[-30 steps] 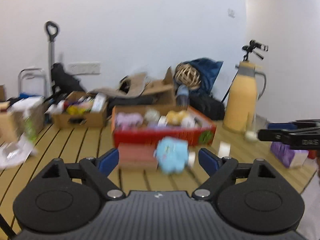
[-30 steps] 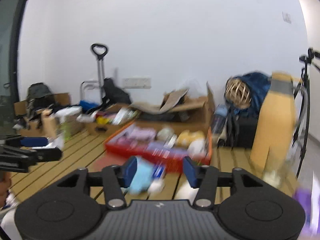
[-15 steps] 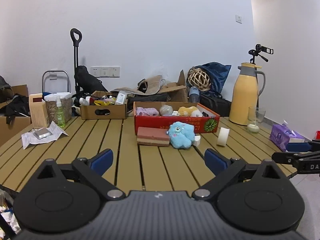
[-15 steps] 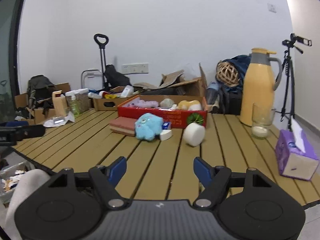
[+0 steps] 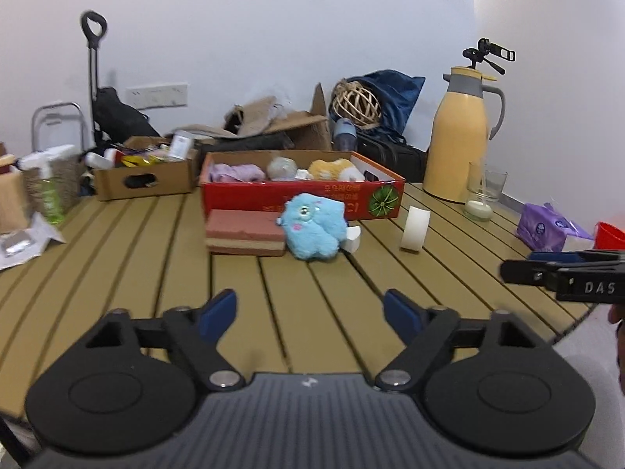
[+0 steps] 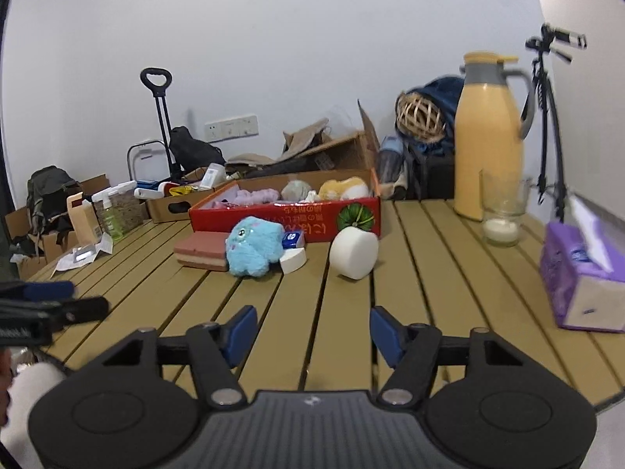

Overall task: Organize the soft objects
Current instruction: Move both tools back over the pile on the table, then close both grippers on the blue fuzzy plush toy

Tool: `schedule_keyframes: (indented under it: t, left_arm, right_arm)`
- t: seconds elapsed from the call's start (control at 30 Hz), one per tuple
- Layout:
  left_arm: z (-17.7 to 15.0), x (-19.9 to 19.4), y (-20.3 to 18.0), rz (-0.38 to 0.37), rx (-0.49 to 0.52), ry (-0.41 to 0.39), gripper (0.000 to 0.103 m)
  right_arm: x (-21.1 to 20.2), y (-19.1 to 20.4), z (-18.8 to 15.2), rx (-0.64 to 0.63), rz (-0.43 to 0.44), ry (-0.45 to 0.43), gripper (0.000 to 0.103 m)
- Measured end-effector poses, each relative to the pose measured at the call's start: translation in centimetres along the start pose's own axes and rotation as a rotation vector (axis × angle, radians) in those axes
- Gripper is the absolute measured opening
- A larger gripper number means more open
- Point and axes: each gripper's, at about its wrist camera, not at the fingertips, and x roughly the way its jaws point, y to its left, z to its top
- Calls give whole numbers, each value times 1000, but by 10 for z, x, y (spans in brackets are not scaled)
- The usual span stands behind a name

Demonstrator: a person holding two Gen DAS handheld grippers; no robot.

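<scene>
A blue plush toy (image 5: 314, 231) lies on the slatted wooden table (image 5: 273, 312) in front of a red box (image 5: 300, 195) that holds a purple, a grey and a yellow soft toy. The plush also shows in the right wrist view (image 6: 254, 246), as does the red box (image 6: 289, 215). A pink layered sponge (image 5: 246, 231) lies left of the plush, and a white sponge roll (image 6: 353, 254) lies to its right. My left gripper (image 5: 310, 310) is open and empty, short of the plush. My right gripper (image 6: 312, 332) is open and empty, near the table's front edge.
A yellow thermos jug (image 6: 488, 140) and a glass (image 6: 502, 211) stand at the back right. A purple tissue box (image 6: 582, 273) lies at the right edge. A cardboard box (image 5: 144, 172) and a spray bottle (image 5: 49, 183) stand at the left. A small white wedge (image 6: 293, 260) lies beside the plush.
Both grippers have moved forward over the table toward the plush and box, which look larger now. Both stay open and empty.
</scene>
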Motion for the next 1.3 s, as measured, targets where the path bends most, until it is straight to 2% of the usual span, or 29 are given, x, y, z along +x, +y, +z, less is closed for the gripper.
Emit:
schedule_keyframes:
  t: [0.17,0.3,0.47,0.6,0.67,0.7,0.73,0.8,0.9,1.07,1.17,1.3]
  left_arm:
    - [31,67,17,20,10,15,42]
    - [59,122,39,-44,-43,43,42]
    - [72,181,48,-84,-24,87,45]
    - [74,211,66,-193,-118,142,45]
    - [70,211,71,-219,-135,127,44]
    - [69,211,72,-229,-142,121,40]
    - [68,211,73,-239,-147,117,37]
    - [68,208,72,-242,-145,105,31]
    - [67,200,68,-229,-124,83,30]
    - [73,163,61,-242,-128,11,30]
    - [80,151,62,-258,-151,-6,29]
    - [107,145,68,-281,-174,-39,28]
  right_arm:
    - [59,8,18,-19,75,32,54]
    - [114,22,35,-30,108,62,45]
    - [182,40,58,-88,125,55,45]
    - [229,37,62,-32,141,113,44]
    - [239,31,59,20,183,115,40]
    - [241,29,57,38,208,109,36]
    - [242,29,56,42,217,106,35]
    - [241,31,55,34,206,94,28]
    - [236,32,56,33,199,79,24]
    - [201,41,63,-12,197,1,22]
    - [184,44,71,-25,202,-38,22]
    - [177,43,94,-6,214,-47,22]
